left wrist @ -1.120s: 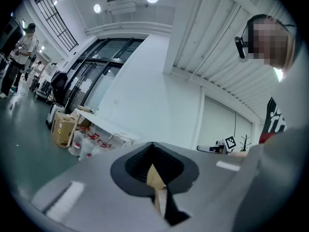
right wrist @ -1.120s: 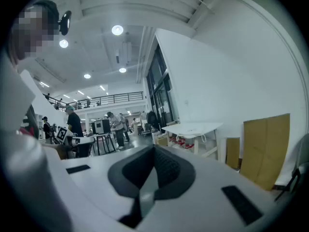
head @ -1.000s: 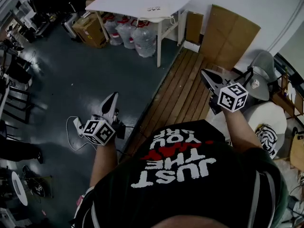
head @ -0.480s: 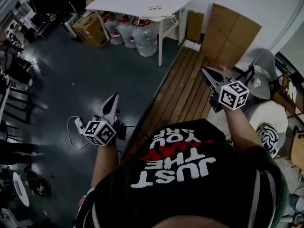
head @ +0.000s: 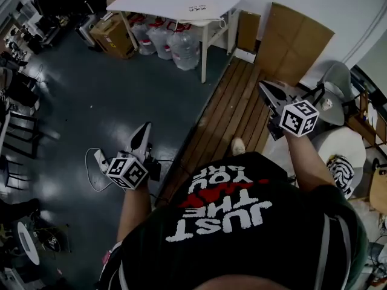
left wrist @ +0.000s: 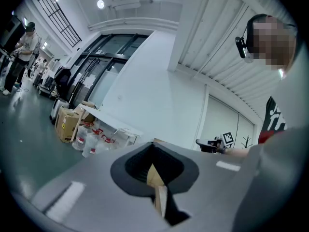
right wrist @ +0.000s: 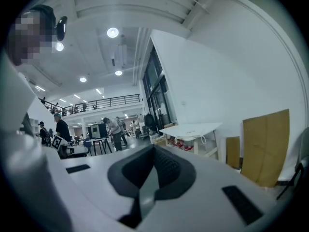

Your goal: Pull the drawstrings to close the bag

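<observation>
Closed and empty (held mid-air): left gripper [head: 145, 129] and right gripper [head: 266, 90]. Upper centre, a white rectangular table [head: 175, 2] stands over clear plastic water jugs [head: 176, 48].

The black T-shirt [head: 290, 240] reads "JUST THE" and "YOU ARE".

Left tool [head: 146, 126] dipped slightly; pale shoe [head: 237, 145], probably wearer's, appeared ahead.
</observation>
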Action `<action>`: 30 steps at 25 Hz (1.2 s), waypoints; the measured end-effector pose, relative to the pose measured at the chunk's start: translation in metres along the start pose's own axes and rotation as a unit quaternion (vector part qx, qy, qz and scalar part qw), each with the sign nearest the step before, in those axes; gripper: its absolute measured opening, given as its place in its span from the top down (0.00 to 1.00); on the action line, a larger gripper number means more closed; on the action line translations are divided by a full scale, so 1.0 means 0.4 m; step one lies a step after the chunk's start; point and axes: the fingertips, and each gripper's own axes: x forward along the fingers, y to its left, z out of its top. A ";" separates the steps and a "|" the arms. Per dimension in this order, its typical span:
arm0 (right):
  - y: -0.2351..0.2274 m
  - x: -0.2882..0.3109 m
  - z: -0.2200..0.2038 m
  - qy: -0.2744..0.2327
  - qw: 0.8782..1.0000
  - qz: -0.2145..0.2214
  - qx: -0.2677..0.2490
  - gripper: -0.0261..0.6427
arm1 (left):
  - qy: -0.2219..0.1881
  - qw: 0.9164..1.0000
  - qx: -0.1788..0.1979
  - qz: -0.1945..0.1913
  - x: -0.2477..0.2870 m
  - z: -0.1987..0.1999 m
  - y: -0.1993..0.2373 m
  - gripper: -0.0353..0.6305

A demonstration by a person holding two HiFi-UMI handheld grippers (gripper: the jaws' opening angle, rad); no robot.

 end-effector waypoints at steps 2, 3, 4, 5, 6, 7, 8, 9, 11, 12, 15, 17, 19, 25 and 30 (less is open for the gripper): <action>-0.021 0.023 -0.002 0.002 1.000 0.002 0.005 0.95 | 0.004 1.000 -0.003 0.008 0.013 -0.005 0.013 0.95; -0.031 0.037 -0.003 0.003 1.000 0.003 0.006 0.95 | 0.005 1.000 -0.004 0.011 0.021 -0.007 0.021 0.95; -0.042 0.053 -0.005 0.005 1.000 0.006 0.006 0.95 | 0.005 1.000 -0.006 0.015 0.031 -0.007 0.031 0.95; -0.053 0.073 -0.008 0.007 1.000 0.009 0.008 0.95 | 0.006 1.000 -0.008 0.020 0.042 -0.007 0.043 0.95; -0.068 0.098 -0.012 0.009 1.000 0.014 0.010 0.95 | 0.008 1.000 -0.009 0.026 0.055 -0.007 0.057 0.95; -0.086 0.126 -0.017 0.011 1.000 0.020 0.014 0.95 | 0.010 0.999 -0.010 0.032 0.072 -0.006 0.072 0.95; -0.109 0.158 -0.021 0.013 0.999 0.024 0.018 0.95 | 0.013 0.999 -0.010 0.037 0.094 -0.007 0.089 0.95; -0.137 0.191 -0.026 0.015 0.999 0.028 0.022 0.95 | 0.015 0.999 -0.010 0.041 0.122 -0.007 0.106 0.95; -0.196 0.264 -0.033 0.019 0.999 0.032 0.030 0.95 | 0.022 0.999 -0.011 0.046 0.188 -0.007 0.141 0.95; -0.227 0.301 -0.036 0.021 0.999 0.034 0.035 0.95 | 0.025 0.998 -0.013 0.047 0.224 -0.007 0.158 0.95; -0.341 0.419 -0.031 0.029 0.998 0.040 0.042 0.95 | 0.033 0.998 -0.015 0.049 0.371 0.000 0.207 0.95; -0.439 0.506 -0.014 0.038 0.997 0.045 0.042 0.95 | 0.035 0.998 -0.014 0.050 0.504 0.018 0.241 0.95; -0.545 0.600 0.018 0.051 0.997 0.050 0.041 0.95 | 0.036 0.998 -0.013 0.055 0.652 0.048 0.275 0.95; -0.814 0.833 0.190 0.073 0.995 0.072 0.018 0.95 | 0.057 0.996 0.004 0.064 1.048 0.171 0.338 0.95; -0.925 0.946 0.257 0.077 0.993 0.088 0.008 0.95 | 0.090 0.992 0.025 0.086 1.231 0.234 0.396 0.95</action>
